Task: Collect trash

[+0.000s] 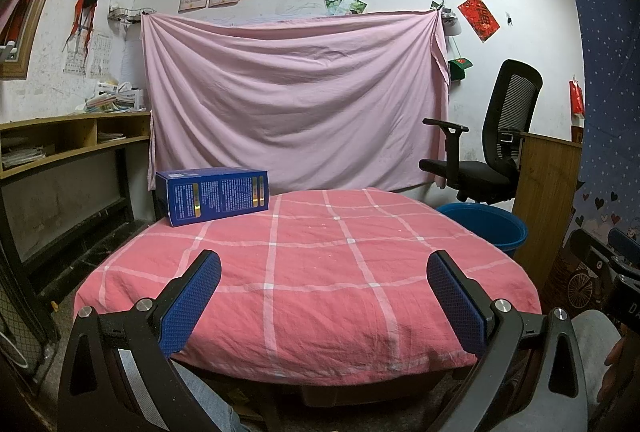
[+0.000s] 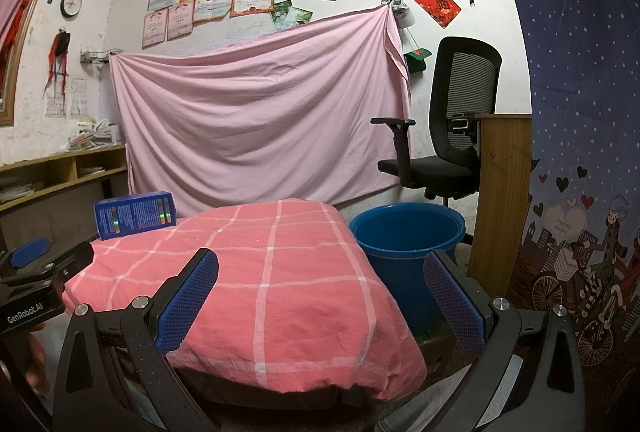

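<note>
Left gripper (image 1: 324, 272): its jaws stood wide apart and empty, over the near edge of the table (image 1: 320, 272); its blue pads (image 1: 192, 304) touched nothing.
Right gripper (image 2: 320, 272): its jaws were also spread wide and held nothing, at the table's near right corner; the left pad (image 2: 188, 304) showed against the cloth and the right pad against the bucket (image 2: 404, 232).
Box (image 1: 212, 196): one blue box lay on its long side at the far left corner of the table, close to the far and left edges, well apart from both grippers.
Bucket: one blue bucket stood on the floor just beside the table's right edge, its mouth open upward; whether it held anything could not be told.
Table top: the checked pink cloth was bare from the near edge to the box, leaving free room across the middle and the right side.
Far edge: a pink sheet (image 1: 296, 92) hung on the wall behind it.
Right side: one black chair (image 1: 480, 152) stood beyond the bucket, beside a wooden panel (image 2: 500, 192).
Count: one box, one bucket, one chair, two grippers.
</note>
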`<state>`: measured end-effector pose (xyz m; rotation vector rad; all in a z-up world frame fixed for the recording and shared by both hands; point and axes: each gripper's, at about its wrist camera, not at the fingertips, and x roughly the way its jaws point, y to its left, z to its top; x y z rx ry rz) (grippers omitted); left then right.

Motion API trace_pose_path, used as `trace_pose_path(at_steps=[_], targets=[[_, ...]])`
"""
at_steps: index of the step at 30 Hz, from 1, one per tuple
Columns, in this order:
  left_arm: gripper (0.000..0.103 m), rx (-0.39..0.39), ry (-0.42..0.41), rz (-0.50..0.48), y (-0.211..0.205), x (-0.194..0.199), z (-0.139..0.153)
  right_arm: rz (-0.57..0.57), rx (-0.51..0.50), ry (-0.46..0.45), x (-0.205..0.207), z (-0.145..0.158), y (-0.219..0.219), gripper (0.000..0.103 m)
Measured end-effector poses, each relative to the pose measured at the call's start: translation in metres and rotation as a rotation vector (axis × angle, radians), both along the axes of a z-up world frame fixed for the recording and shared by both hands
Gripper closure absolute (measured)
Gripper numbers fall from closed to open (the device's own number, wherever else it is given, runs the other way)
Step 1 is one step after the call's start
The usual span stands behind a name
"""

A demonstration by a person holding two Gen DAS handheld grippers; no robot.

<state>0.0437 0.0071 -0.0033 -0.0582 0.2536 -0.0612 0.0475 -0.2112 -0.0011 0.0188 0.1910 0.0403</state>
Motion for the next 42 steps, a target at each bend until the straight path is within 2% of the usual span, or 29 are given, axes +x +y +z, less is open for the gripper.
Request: trace_pose_path(at_steps=[42], targets=[[0.002, 0.002, -0.002, -0.001, -0.0001, -0.0007, -0.001, 0.001, 0.01, 0.011, 0.0008, -0.0048, -0.0017, 0.0]])
